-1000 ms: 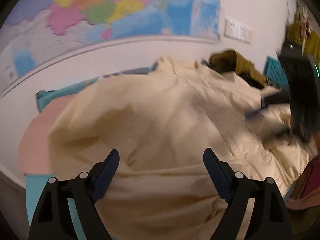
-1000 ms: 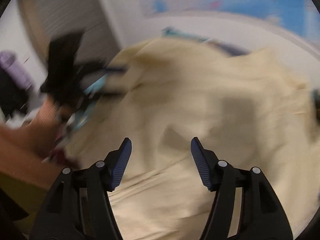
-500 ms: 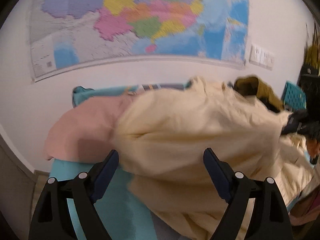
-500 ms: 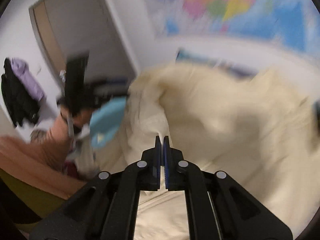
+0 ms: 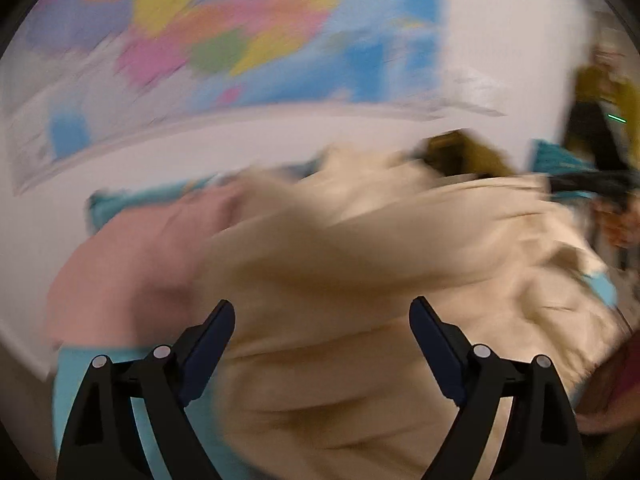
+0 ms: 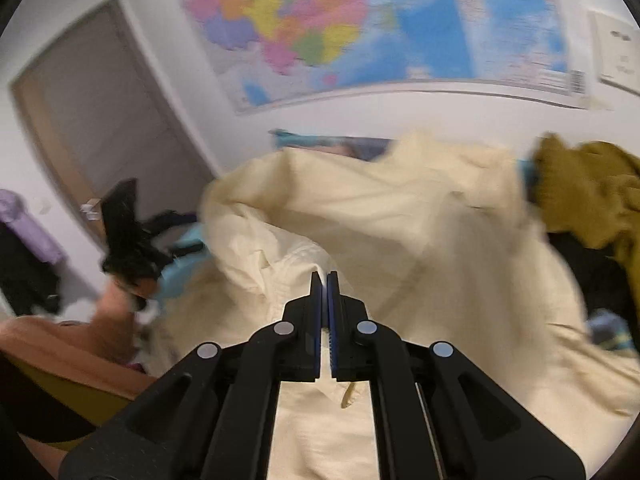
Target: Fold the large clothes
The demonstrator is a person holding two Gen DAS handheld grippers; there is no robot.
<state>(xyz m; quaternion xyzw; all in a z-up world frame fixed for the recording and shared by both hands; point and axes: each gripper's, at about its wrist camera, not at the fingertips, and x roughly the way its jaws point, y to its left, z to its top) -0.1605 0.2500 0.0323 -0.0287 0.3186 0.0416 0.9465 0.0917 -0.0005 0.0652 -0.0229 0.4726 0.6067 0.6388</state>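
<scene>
Motion smears the left view. The right tool (image 6: 324, 280) tilts downward, pinched closed on the cream garment (image 6: 400, 220); the left tool (image 5: 322, 320) gapes wide above it, holding nothing.

Matt, creased cream cloth garment (image 6: 420, 248), woven-looking. Rougher mustard cloth (image 6: 588, 196), matt. Soft pink cloth (image 5: 132, 264), blurred. Matt black plastic gripper (image 6: 324, 280) with blue ribbed pads (image 6: 333, 320) and dull metal rivets. Slightly glossy paper wall map (image 6: 360, 28).
</scene>
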